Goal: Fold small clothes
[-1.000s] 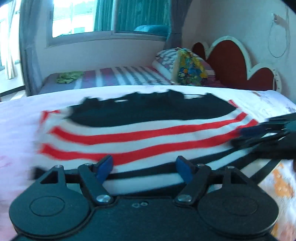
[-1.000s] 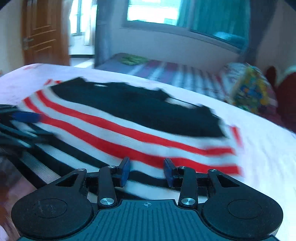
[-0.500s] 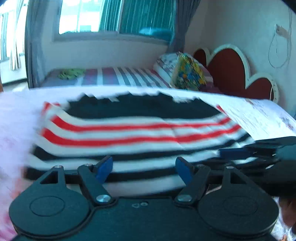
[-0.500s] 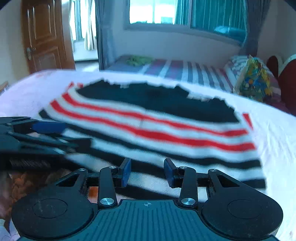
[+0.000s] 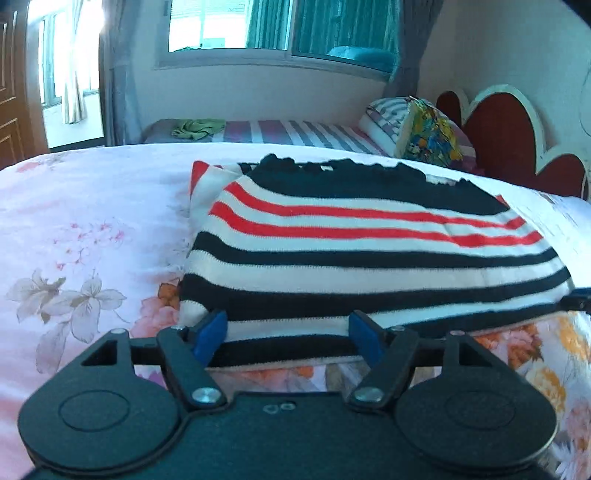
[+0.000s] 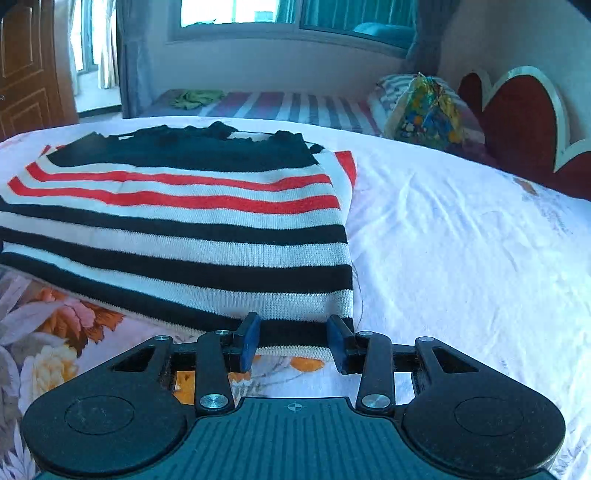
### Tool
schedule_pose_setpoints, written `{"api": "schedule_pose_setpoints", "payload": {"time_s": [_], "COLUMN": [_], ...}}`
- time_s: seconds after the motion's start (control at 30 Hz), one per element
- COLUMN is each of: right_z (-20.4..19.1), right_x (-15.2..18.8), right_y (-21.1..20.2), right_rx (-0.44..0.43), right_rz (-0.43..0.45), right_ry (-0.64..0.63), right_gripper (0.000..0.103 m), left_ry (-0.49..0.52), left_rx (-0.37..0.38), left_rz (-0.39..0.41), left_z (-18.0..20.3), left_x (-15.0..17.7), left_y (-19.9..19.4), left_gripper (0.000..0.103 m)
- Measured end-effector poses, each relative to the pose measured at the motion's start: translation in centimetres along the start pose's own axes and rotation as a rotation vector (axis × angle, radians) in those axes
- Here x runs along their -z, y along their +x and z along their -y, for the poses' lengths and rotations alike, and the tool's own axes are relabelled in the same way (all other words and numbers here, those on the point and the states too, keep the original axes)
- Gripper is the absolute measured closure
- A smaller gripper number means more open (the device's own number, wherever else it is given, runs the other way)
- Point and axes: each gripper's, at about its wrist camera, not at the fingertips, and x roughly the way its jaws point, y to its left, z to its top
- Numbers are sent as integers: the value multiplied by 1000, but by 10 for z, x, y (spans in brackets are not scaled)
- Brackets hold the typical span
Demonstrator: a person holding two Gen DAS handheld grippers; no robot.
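Observation:
A striped knit sweater [image 5: 369, 240], black, white and red, lies flat and folded on the floral bedsheet [image 5: 74, 229]. It also shows in the right wrist view [image 6: 177, 221]. My left gripper [image 5: 288, 332] is open, its blue pads at either side of the sweater's near hem at the left part. My right gripper [image 6: 293, 339] is open at the sweater's near right corner, the hem lying between its pads. The tip of the right gripper [image 5: 578, 297] shows at the right edge of the left wrist view.
A red scalloped headboard [image 5: 509, 136] stands at the right. A second bed with a striped sheet [image 5: 295, 133], pillows [image 5: 428, 129] and a green cloth [image 5: 197, 127] lies behind. A window [image 5: 280, 26] and a wooden door [image 6: 29, 74] are beyond.
Both grippers have drawn back toward the sweater's near hem and spread apart. The sweater now lies still on the bed; the right gripper has moved almost out of the left view.

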Motion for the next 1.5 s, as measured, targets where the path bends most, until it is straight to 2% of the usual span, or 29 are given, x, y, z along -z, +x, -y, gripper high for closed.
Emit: {"api": "schedule_pose_setpoints", "payload": {"time_s": [0.1, 0.13, 0.27, 0.33, 0.37, 0.43, 0.5, 0.77, 0.97, 1.1, 1.13, 1.17, 1.2, 1.23, 1.27, 1.3, 1.37, 1.43, 1.47, 1.5], "right_z": [-3, 0, 6, 6, 7, 7, 6, 7, -2, 0, 4, 8, 12, 15, 16, 15, 9, 1, -3, -8], "right_x": [-3, -1, -2, -8, -9, -4, -1, -3, -6, -12, -16, -16, -15, -14, -12, -10, -7, -6, -8, -12], "right_y": [-7, 0, 4, -5, -7, 10, 10, 11, 13, 12, 4, -9, -26, -38, -48, -56, -68, -75, -77, -76], "right_rx": [23, 30, 18, 18, 9, 10, 15, 10, 33, 36, 33, 18, -14, -43, -69, -88, -132, -155, -174, -193], "right_rz": [38, 1, -18, 28, 43, -26, -1, -18, -38, -67, -55, -3, 60, 85, 96, 113, 138, 175, 194, 194], "right_ry": [18, 18, 23, 43, 49, 46, 22, 23, -40, -51, -17, 22, 59, 77, 84, 81, 69, 67, 73, 86], "right_gripper": [64, 64, 64, 64, 64, 64, 64, 64, 64, 64, 64, 64, 64, 64, 64, 64, 64, 67, 85, 89], "left_ry": [-4, 4, 15, 52, 58, 36, 34, 35, 55, 45, 34, 20, 9, 2, -18, -66, -240, -463, -555, -653], "left_rx": [-25, -25, -51, -86, -93, -86, -96, -100, -109, -88, -82, -80, -94, -123, -145, -127, -25, 58, 70, 92], "left_rz": [-10, -20, -25, -6, -41, -52, -62, -67, -81, -111, -120, -126, -113, -92, -59, -32, -10, 25, 51, 73], "left_z": [1, 1, 7, 13, 13, 12, 13, 14, 16, 11, 10, 9, 8, 7, 4, -3, -21, -38, -44, -50], "left_x": [0, 2, -4, -5, -4, -3, -5, -4, -6, -11, -12, -14, -15, -12, -8, -2, 13, 32, 40, 48], "left_y": [-1, 3, 0, -4, 1, 5, 7, 8, 9, 8, 5, -1, -13, -23, -35, -45, -57, -59, -59, -56], "left_gripper": [31, 31, 31, 30, 30, 29, 29, 29, 28, 28, 28, 28, 21, 16, 15, 15, 17, 24, 41, 45]}}
